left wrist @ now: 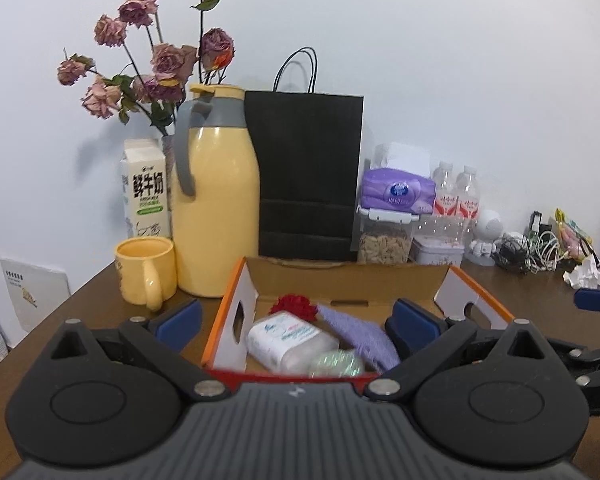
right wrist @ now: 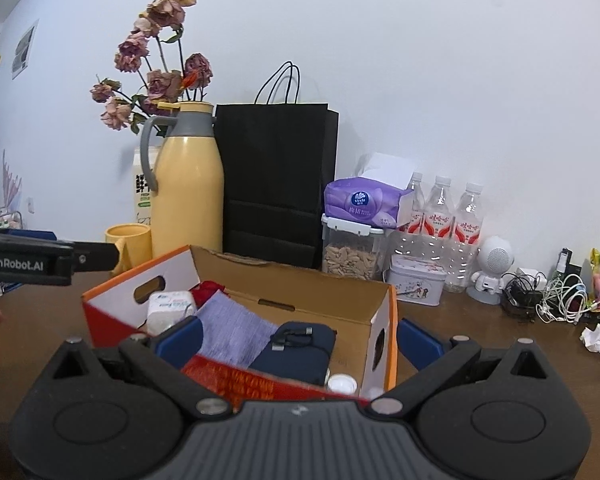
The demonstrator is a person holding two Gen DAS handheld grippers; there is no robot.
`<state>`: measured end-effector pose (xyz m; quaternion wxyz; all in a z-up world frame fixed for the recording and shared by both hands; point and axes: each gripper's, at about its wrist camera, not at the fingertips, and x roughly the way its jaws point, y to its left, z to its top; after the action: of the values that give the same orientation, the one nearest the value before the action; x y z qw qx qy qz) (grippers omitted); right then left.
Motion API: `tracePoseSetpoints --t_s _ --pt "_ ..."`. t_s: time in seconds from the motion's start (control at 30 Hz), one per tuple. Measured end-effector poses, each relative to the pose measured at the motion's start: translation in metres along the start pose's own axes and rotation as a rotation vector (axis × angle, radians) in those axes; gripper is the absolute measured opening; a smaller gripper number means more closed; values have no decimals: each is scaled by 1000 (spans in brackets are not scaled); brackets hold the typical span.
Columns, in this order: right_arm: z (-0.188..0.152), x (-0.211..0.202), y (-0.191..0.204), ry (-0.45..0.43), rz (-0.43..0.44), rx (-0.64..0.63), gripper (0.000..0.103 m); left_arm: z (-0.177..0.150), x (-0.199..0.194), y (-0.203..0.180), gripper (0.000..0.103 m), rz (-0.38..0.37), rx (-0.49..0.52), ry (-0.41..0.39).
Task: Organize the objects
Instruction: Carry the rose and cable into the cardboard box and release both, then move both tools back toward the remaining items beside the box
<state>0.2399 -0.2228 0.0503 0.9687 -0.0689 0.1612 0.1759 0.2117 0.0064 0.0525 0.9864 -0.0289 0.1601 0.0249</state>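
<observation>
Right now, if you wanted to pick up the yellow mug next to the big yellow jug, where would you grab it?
I'd grab the yellow mug by its handle. The mug stands upright and the handle sticks out toward the near table edge, with nothing in front of it. The left tongs are open, so they could probably come straight in from the near side and close on it. The thermos jug crowds the mug's other side.

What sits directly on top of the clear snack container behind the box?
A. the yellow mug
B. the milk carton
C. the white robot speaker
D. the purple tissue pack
D: the purple tissue pack rests on the white lid of the clear snack container.
</observation>
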Motion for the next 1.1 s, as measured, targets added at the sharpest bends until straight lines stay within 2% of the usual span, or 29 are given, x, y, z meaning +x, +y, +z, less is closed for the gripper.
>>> tracePoseSetpoints --t_s 0.63,0.87,1.1 --pt "-49 -55 18 76 5 33 103 -57 -54 26 103 32 8 140" --pt "-67 -59 25 119 19 46 103 -74 -56 28 103 26 13 178" --pt "-77 -56 27 149 23 61 103 -79 -55 28 103 16 22 176"
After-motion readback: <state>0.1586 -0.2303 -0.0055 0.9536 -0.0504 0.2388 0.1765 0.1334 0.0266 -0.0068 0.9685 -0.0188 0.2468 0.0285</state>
